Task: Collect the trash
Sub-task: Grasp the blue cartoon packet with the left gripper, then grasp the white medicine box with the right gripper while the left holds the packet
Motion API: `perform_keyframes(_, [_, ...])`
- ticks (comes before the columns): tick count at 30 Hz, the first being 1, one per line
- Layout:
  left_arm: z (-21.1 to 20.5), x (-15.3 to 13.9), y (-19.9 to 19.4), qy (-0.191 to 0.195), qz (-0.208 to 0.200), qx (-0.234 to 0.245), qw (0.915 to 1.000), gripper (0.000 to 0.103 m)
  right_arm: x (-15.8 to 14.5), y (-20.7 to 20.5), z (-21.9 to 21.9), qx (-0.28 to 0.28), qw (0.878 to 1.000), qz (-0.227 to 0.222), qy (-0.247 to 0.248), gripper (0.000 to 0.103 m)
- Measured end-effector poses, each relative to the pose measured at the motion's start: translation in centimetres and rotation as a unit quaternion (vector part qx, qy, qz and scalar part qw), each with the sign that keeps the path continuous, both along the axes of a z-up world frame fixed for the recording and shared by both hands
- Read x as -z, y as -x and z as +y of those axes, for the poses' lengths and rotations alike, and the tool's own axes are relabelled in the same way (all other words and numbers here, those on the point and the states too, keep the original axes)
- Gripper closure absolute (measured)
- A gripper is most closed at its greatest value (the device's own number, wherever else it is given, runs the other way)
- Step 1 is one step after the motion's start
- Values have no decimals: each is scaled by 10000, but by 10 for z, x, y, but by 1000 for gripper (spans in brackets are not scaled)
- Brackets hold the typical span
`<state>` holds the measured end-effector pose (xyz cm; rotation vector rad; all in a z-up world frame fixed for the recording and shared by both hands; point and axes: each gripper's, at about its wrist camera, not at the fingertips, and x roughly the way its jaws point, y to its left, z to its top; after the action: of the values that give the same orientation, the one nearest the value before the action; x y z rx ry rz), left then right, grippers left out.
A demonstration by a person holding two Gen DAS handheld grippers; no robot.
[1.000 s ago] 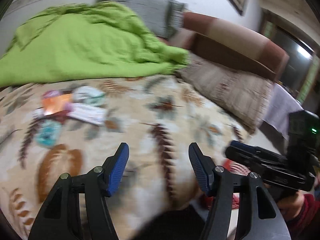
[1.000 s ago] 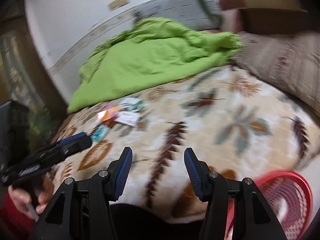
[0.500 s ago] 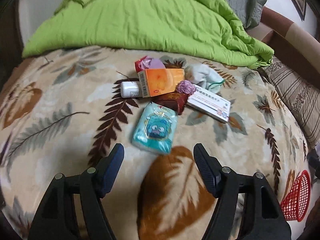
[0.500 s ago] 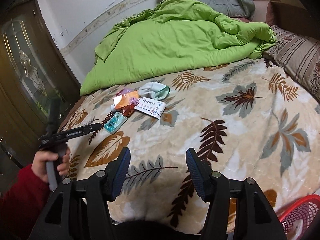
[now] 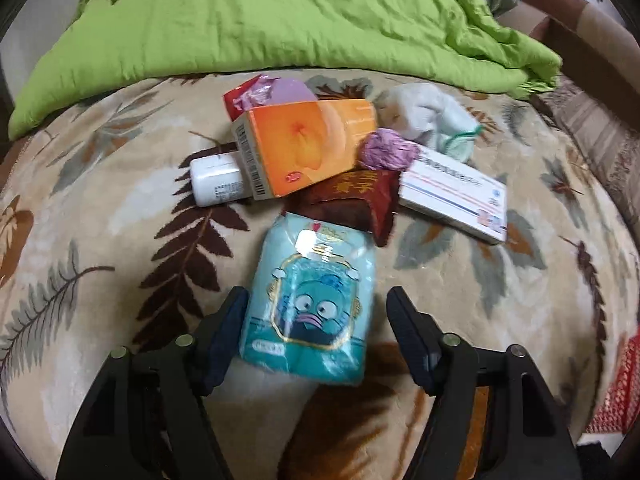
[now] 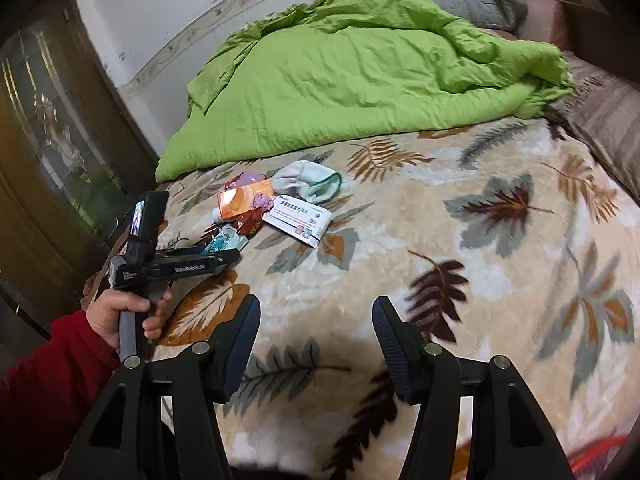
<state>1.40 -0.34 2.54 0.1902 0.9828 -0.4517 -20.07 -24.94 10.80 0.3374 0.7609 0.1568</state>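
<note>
- Left hand-held gripper (image 5: 316,320): jaws spread wide, straddling the near end of a teal tissue pack (image 5: 310,304) that lies flat on the bed (image 5: 100,240); the left pad looks to touch the pack's edge, the right pad stands clear of it.
- Just beyond the pack: a dark red wrapper (image 5: 352,204), touching the pack's far end.
- Farther ahead: an orange box (image 5: 308,148) lying over a white bottle (image 5: 216,182), with a purple wad (image 5: 386,154) at the box's right end.
- Ahead and right: a white box (image 5: 454,196) and a pale sock (image 5: 428,116).
- Behind the orange box: a red-and-purple wrapper (image 5: 264,92).
- Far side: a green quilt (image 5: 280,16).
- Far right edge: part of a red basket (image 5: 620,384).
- Right hand-held gripper (image 6: 316,340): jaws wide, gripping nothing, over bare blanket; the trash heap lies well ahead and to its left, where the left hand (image 6: 124,316) grips its tool.
</note>
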Motion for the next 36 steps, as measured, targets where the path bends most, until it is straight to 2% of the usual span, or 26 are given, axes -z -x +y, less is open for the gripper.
perform_keyframes(1, [-1,1,1,-105,-96,-46,9999,51,1,-9,2,-84,10000,13,32,40])
perform_keyframes(2, [-2,1,1,-147,-160,-68,9997,52,3,-20,5,-218,9997,61,65,39])
perform_keyframes(5, [3,-1,7,-103,-271,-183,9994,61,8,-55,15,-572,9977,213,283,36])
perform_keyframes(7, [9,-6,13,31,-222,-297,9993,67,12,-81,25,-923,9936,232,609,35])
perform_keyframes(10, [21,-15,29,314,-118,-363,9988,67,19,-116,34,-1239,9878,254,911,34])
perform_keyframes(14, [30,-24,56,593,-123,-444,9972,67,35,-172,35,-1381,9871,420,693,34])
perform_keyframes(17, [33,-29,68,765,-137,-573,9953,67,50,-204,38,-1411,9859,564,708,34])
perform_keyframes(19, [33,-31,72,771,-266,-643,9946,67,62,-219,42,-1478,9840,707,697,34])
perform_keyframes(23, [37,-29,71,788,-339,-822,9929,67,75,-222,60,-1862,9749,1025,662,34])
perform_keyframes(26, [40,-25,67,836,-256,-945,9917,67,71,-205,82,-2320,9641,922,908,34])
perform_keyframes(28, [40,-25,68,823,-292,-950,9916,67,72,-202,94,-2223,9615,878,1353,34])
perform_keyframes(33, [36,-28,72,708,-519,-883,9922,67,80,-210,103,-1896,9645,898,1603,34])
perform_keyframes(35, [35,-30,74,699,-585,-878,9920,67,81,-209,102,-1701,9678,945,1595,45])
perform_keyframes(36, [35,-32,75,666,-649,-894,9916,67,80,-204,101,-1598,9689,937,1641,45])
